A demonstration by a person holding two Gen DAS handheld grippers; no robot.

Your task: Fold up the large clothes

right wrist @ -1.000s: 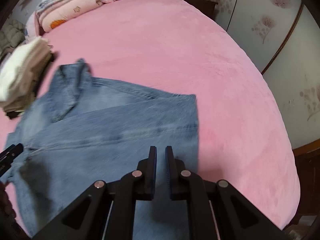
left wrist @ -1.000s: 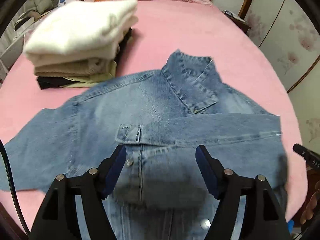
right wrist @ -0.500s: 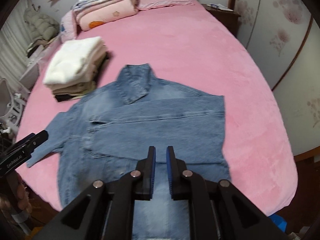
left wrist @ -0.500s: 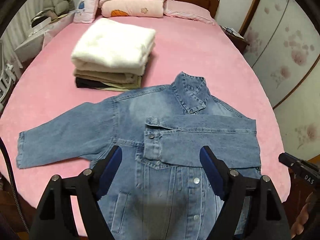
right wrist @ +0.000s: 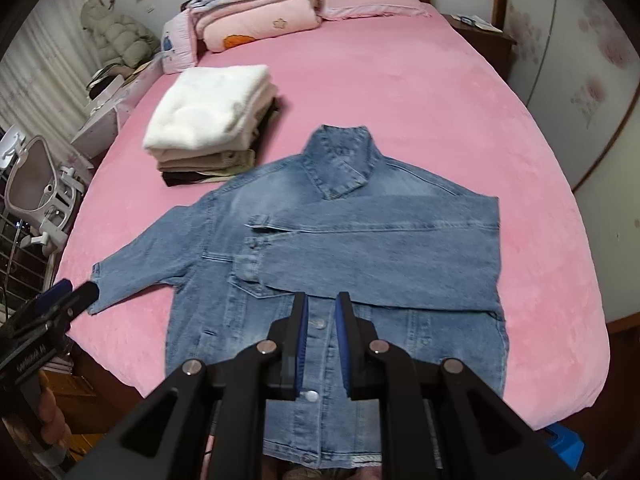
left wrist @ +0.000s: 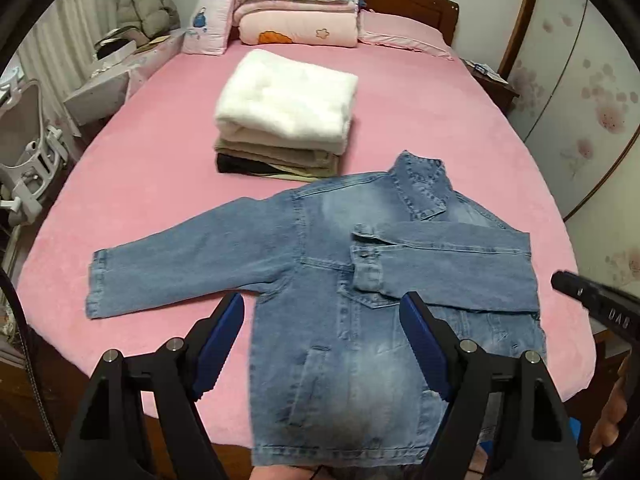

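Your pink bed [left wrist: 420, 92] fills both views, with folded quilts and a pillow [left wrist: 298, 8] piled at the headboard. On it, towards the near edge, the denim jacket [left wrist: 320, 264] lies front up, collar pointing to the headboard and hem hanging just over the bed's edge. One sleeve is folded flat across the chest (its cuff ends about mid-chest), while the other sleeve [left wrist: 180, 256] stretches out straight to the side on the sheet. Just beyond the jacket's shoulder sits a stack of folded clothes [left wrist: 286, 116], white on top, close to the jacket but whether they touch you cannot tell.

Your left gripper [left wrist: 322, 344] hangs above the jacket's lower front with its jaws wide apart and nothing between them. Your right gripper [right wrist: 321, 336] hovers over the button placket, jaws parted only by a narrow gap, empty too. Neither one touches the denim.
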